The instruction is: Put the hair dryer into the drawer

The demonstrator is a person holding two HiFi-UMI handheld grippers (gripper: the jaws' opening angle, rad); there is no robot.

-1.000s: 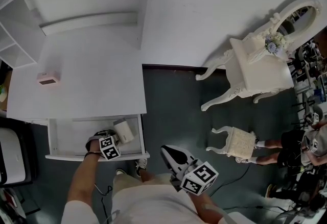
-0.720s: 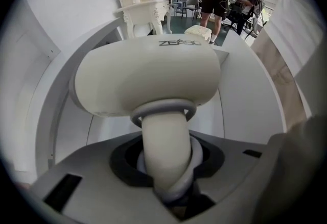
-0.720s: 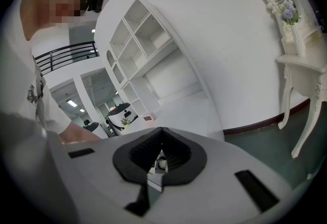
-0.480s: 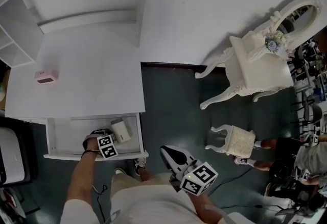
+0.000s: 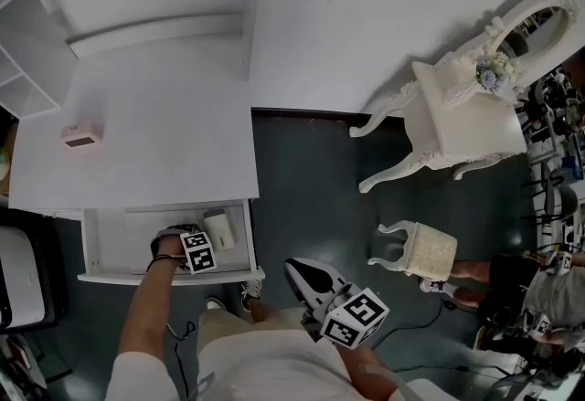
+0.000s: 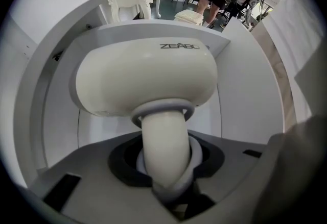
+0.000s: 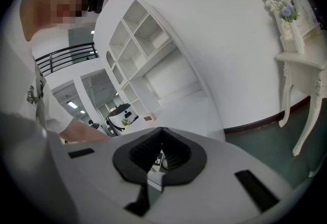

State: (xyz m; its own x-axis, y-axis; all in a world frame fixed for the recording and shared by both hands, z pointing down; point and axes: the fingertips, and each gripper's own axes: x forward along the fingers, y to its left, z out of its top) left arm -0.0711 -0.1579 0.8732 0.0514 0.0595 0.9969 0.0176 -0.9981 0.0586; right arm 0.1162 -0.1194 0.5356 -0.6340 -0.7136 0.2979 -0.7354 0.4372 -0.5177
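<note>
1. Okay, head view:
   - The drawer [image 5: 89, 244] is pulled open under the white desk top [image 5: 155, 134].
   - The left gripper [image 5: 186, 247] points straight down into the drawer.
   - The hair dryer [image 5: 219, 230] is already inside the drawer walls, toward the right end. I can't tell if it rests on the floor yet.
   - The right gripper [image 5: 300, 271] hangs well apart, over the dark floor near the person's body, and is not involved.

2. Left gripper view:
   - The left gripper [image 6: 168, 187] has its jaws clamped on the round handle [image 6: 163, 141] of the hair dryer [image 6: 148, 77], below the grey collar ring.
   - The barrel lies crosswise above the grip, with the drawer wall [image 6: 245, 95] close around it.
   - Handling, as a judgement:
     - The shell is rigid, smooth plastic. It is light overall but top-heavy at the barrel.
     - The round, slick handle could swivel in the pads.
     - The handle just under the collar is the best hold, because that keeps the heavy end close.
     - It is not fragile, but set it down rather than drop it.

3. Right gripper view:
   - The right gripper [image 7: 161, 159] has its jaws pressed nearly together with nothing between them.
   - It looks level toward the shelving [image 7: 145, 49] and the wall.
</note>
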